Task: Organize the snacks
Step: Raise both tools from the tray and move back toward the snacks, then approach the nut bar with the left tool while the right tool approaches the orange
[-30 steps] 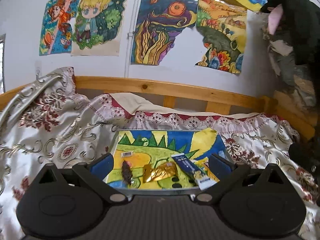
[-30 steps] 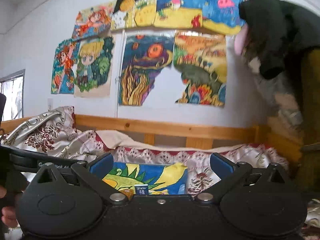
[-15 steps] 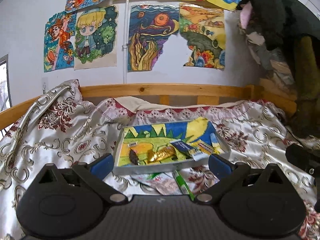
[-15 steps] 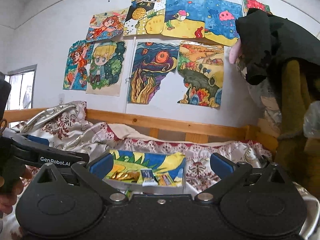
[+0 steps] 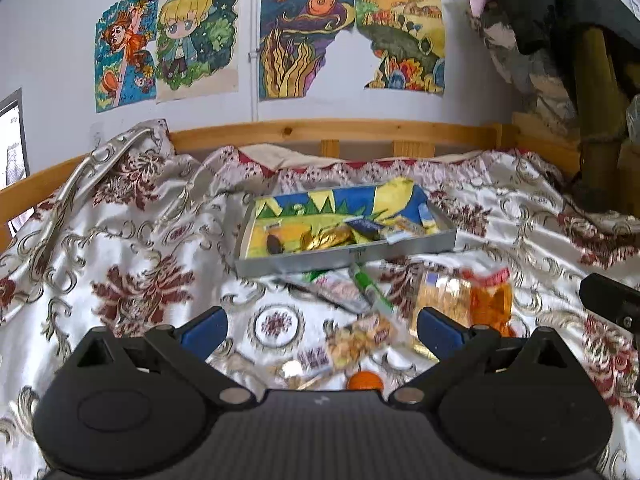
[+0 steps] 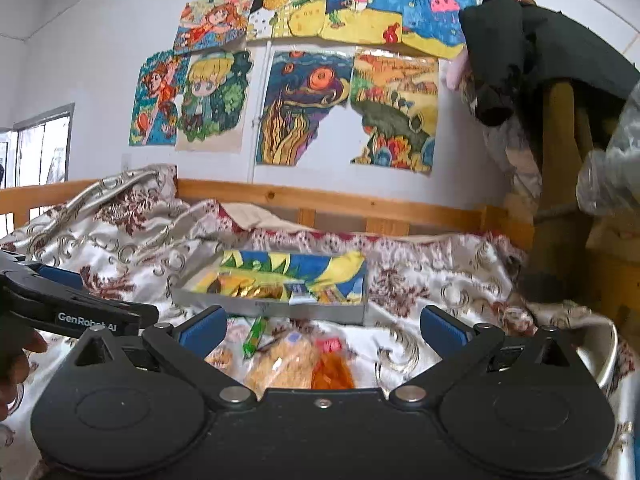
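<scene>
Left gripper (image 5: 320, 322) and right gripper (image 6: 322, 322), both with blue-padded jaws spread wide and nothing between them, poised above a bed spread with a floral satin cover (image 5: 132, 248). A shallow grey tray (image 5: 344, 254) with a painted liner sits near the wooden rail (image 5: 328, 130); it already contains a gold foil packet (image 5: 326, 237), a dark blue wrapper (image 5: 362, 225) and a small dark sweet (image 5: 274, 242). Loose snacks lie on the cover in front of the tray: a green stick pack (image 5: 370, 285), a clear bag of golden biscuits (image 5: 442, 294) beside an orange bag (image 5: 490, 300), a small nut packet (image 5: 358, 340) and an orange ball-shaped item (image 5: 364, 381); blur hides the labels.

Judged step: choosing the next loose snack to move into the tray. To do it well, descend squarely over one packet, align the jaws across its narrow side, and pinch the wrapper's body rather than the satin beneath, which probably slips and bunches. The soft bags likely crush under a hard squeeze. Work one gripper at a time to avoid crossing paths.
</scene>
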A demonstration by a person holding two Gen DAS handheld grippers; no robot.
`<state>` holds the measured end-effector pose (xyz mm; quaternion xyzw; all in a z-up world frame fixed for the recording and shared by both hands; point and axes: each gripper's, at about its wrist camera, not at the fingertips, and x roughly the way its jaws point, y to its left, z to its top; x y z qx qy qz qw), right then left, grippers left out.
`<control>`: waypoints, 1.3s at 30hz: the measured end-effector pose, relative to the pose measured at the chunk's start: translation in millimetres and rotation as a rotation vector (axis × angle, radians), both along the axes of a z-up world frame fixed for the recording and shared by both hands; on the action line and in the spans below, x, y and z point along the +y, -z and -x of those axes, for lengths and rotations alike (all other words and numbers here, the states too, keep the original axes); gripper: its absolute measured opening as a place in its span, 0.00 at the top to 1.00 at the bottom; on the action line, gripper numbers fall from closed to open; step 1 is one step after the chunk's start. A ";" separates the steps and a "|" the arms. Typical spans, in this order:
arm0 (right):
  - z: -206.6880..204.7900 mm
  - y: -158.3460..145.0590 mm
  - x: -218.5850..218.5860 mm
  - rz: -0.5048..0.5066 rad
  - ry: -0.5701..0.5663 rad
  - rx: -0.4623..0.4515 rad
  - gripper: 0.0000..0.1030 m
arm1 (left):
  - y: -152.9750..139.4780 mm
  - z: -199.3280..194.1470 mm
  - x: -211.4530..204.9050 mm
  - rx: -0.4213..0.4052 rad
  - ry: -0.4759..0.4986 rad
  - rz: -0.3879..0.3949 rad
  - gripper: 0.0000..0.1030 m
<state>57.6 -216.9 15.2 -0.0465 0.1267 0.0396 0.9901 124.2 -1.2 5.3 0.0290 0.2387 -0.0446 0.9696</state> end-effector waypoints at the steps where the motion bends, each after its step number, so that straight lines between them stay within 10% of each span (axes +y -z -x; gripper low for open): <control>1: 1.8 2.9 0.6 0.001 0.001 0.008 0.01 | 2.1 1.8 1.2 0.003 0.003 -0.004 0.00; 39: -17.1 69.3 8.0 -0.019 -0.006 0.301 0.01 | 58.1 -19.2 14.9 0.157 0.053 -0.094 0.00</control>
